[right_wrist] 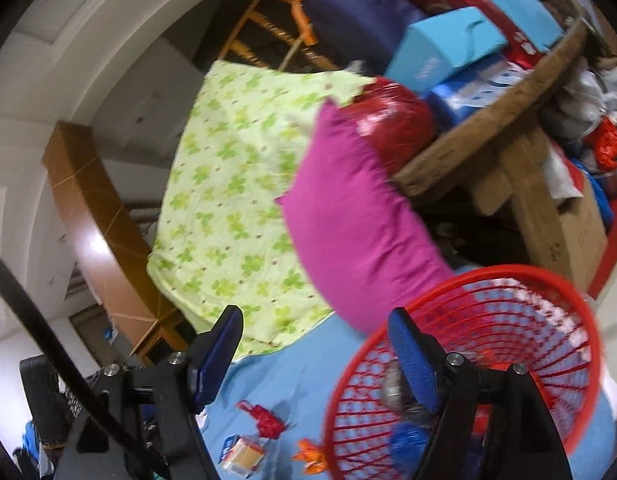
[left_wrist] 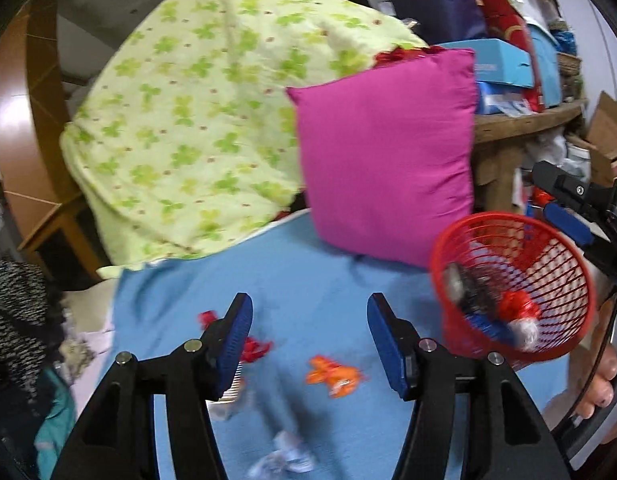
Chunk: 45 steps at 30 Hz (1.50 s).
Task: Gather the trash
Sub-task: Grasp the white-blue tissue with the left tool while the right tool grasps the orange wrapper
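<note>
My left gripper (left_wrist: 310,340) hangs open over a blue sheet (left_wrist: 320,276) with nothing between its pads. Below it lie an orange wrapper (left_wrist: 334,376), a red wrapper (left_wrist: 257,349), a crumpled white-blue scrap (left_wrist: 284,458) and a small box (left_wrist: 233,396), half hidden by the left finger. A red mesh basket (left_wrist: 504,215) tilts at the right with several pieces of trash (left_wrist: 520,316) inside. My right gripper (right_wrist: 316,356) is open; its right finger (right_wrist: 412,360) overlaps the basket's rim (right_wrist: 508,270). The red wrapper (right_wrist: 264,420), box (right_wrist: 240,454) and orange wrapper (right_wrist: 312,456) lie below.
A magenta pillow (left_wrist: 388,152) leans at the back of the sheet beside a green clover-print quilt (left_wrist: 196,120). A cluttered wooden table (left_wrist: 524,120) with boxes stands at the right. Dark clothes (left_wrist: 20,320) pile at the left edge.
</note>
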### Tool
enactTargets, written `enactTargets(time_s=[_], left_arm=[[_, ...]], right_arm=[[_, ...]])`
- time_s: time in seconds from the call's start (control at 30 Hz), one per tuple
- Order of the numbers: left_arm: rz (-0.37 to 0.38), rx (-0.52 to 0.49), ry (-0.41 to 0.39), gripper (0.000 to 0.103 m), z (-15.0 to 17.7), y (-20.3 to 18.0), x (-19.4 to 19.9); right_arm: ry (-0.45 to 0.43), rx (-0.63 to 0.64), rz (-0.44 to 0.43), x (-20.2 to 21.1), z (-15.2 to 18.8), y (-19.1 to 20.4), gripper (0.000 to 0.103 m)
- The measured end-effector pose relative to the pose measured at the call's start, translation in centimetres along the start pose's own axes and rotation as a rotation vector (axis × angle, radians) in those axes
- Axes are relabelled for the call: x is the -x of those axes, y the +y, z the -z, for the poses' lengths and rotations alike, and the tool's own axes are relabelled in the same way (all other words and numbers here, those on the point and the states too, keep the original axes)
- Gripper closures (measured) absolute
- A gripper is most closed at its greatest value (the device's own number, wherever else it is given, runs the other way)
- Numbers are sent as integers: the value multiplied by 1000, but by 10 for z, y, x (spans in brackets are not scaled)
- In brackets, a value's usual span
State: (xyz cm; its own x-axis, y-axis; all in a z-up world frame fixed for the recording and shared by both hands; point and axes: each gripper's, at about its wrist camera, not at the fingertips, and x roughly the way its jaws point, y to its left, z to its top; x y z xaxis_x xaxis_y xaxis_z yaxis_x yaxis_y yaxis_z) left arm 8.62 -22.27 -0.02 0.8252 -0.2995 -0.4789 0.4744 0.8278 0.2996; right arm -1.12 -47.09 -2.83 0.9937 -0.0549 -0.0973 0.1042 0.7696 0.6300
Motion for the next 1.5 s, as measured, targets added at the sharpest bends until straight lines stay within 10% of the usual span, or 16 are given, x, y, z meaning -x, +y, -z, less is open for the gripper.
enactTargets(time_s=[0.93,1.5], left_arm=[[-98,188,52,42,60,115,12],[148,331,318,41,160,135,-53]], right_arm=[[247,229,-86,-77,101,106,26],[684,450,139,-185,182,88,38]])
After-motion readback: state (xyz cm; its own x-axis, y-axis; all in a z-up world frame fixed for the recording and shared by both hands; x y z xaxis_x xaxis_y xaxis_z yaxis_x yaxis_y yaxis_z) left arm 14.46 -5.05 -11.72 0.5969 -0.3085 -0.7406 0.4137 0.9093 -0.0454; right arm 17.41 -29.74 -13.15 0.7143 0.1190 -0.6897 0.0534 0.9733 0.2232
